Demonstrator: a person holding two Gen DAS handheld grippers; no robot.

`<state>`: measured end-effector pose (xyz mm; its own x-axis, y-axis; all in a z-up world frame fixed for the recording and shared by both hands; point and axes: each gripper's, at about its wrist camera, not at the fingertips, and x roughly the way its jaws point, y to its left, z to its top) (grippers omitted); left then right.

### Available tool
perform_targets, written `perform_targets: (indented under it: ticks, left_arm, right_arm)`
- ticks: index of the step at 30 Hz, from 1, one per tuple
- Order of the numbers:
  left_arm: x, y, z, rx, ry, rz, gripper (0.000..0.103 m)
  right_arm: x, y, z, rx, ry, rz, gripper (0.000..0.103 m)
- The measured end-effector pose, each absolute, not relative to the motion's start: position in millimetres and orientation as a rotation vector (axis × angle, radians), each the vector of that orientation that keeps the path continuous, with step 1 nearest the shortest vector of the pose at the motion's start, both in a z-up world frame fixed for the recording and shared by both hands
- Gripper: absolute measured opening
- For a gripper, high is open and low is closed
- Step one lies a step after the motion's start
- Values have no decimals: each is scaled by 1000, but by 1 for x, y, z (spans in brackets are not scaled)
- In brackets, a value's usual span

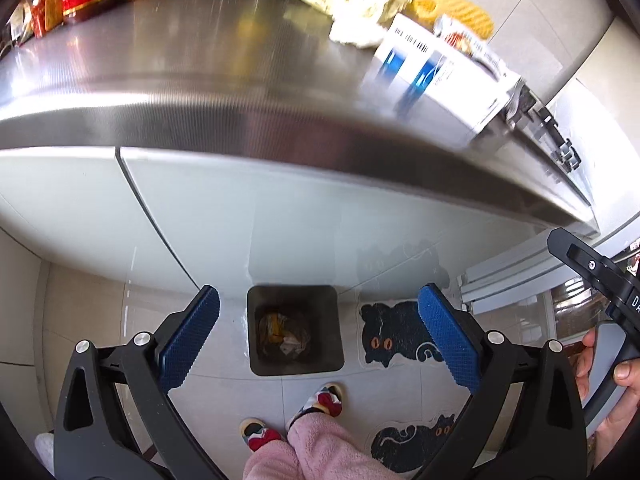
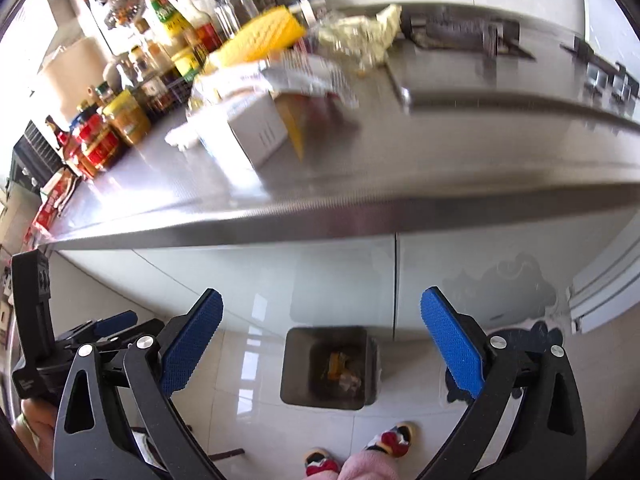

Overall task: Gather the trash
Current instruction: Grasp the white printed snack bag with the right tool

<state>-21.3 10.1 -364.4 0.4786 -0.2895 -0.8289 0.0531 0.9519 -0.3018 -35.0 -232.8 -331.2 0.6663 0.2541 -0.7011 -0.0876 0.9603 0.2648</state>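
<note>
A square dark trash bin (image 1: 295,334) stands on the tiled floor below the counter, with wrappers inside; it also shows in the right wrist view (image 2: 329,368). My left gripper (image 1: 318,316) is open and empty above the bin. My right gripper (image 2: 322,320) is open and empty, also above the bin. On the steel counter (image 1: 180,80) lie a white and blue box (image 1: 432,76), a crumpled pale cloth or paper (image 1: 368,4), a yellow corrugated item (image 1: 456,12) and a snack wrapper (image 1: 468,40). The box (image 2: 248,128) and wrapper (image 2: 304,76) are blurred in the right wrist view.
Jars and sauce bottles (image 2: 132,96) line the counter's back left. A gas hob (image 2: 460,36) sits at the right. White cabinet doors (image 1: 200,208) are under the counter. Cat-shaped mats (image 1: 396,332) lie on the floor. My slippered feet (image 1: 320,400) stand before the bin.
</note>
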Motion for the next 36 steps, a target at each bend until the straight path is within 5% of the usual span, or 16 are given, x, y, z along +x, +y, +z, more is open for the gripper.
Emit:
perform_targets:
  ticks: [12, 17, 20, 36]
  left_arm:
    - [22, 7, -274, -244, 907, -183, 94]
    - [47, 13, -268, -269, 892, -156, 92]
    - [64, 13, -264, -290, 890, -156, 86]
    - [142, -15, -266, -269, 935, -170, 86]
  right_arm:
    - [8, -236, -277, 57, 687, 193, 97]
    - [33, -233, -283, -33, 701, 209, 68]
    - [46, -231, -290, -60, 714, 225, 61]
    - [79, -212, -318, -282, 706, 263, 61]
